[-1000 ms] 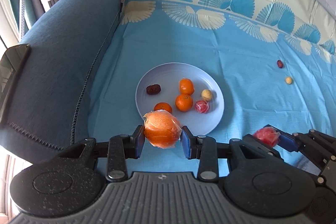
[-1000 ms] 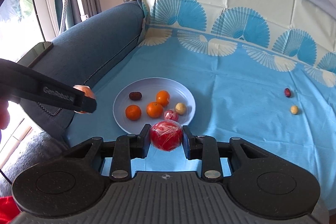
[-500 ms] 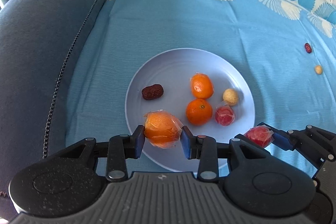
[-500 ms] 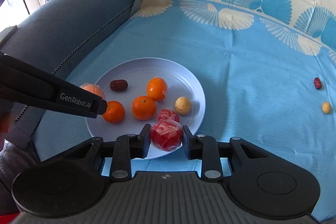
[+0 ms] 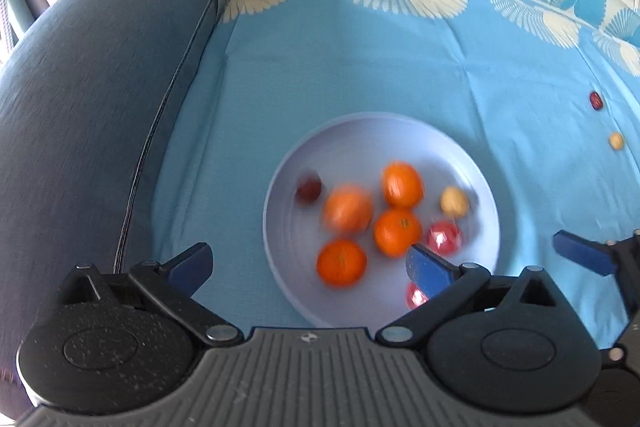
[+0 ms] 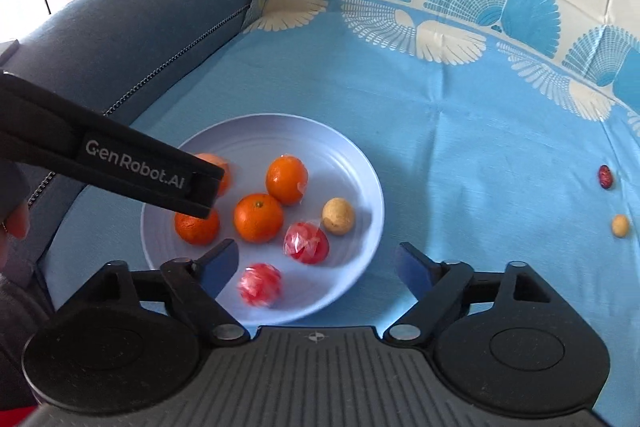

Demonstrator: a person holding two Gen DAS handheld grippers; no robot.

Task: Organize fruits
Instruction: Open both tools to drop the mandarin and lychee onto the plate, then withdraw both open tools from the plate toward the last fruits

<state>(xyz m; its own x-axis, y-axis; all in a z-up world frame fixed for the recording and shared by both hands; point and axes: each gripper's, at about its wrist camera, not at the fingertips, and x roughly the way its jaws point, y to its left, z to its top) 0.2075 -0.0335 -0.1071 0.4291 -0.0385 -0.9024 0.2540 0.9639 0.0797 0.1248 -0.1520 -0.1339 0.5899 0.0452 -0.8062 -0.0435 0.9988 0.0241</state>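
A pale blue plate (image 5: pixel 376 119) (image 6: pixel 360 163) lies on the blue cloth with three bare oranges (image 5: pixel 398 231), a dark date (image 5: pixel 308 189), a yellow ball fruit (image 6: pixel 338 215) and a red wrapped fruit (image 6: pixel 306 242). My left gripper (image 5: pixel 308 261) hangs over the plate's near side, jaws opening wide. The wrapped orange (image 5: pixel 347 209) is blurred on the plate beyond them, free of the pads. My right gripper (image 6: pixel 318 261) is opening too. A second red wrapped fruit (image 6: pixel 260 285), blurred, is on the plate between its fingers, untouched.
A dark blue sofa arm (image 5: pixel 100 87) rises at the left. A loose red date (image 6: pixel 605 176) and a small yellow fruit (image 6: pixel 620 225) lie on the cloth at far right. The left gripper's finger (image 6: pixel 152 171) crosses the plate's left side. A hand (image 6: pixel 12 223) shows at the left edge.
Both grippers came down over the plate and opened. The wrapped orange left the left jaws and the red wrapped fruit left the right jaws; both now lie on the plate.
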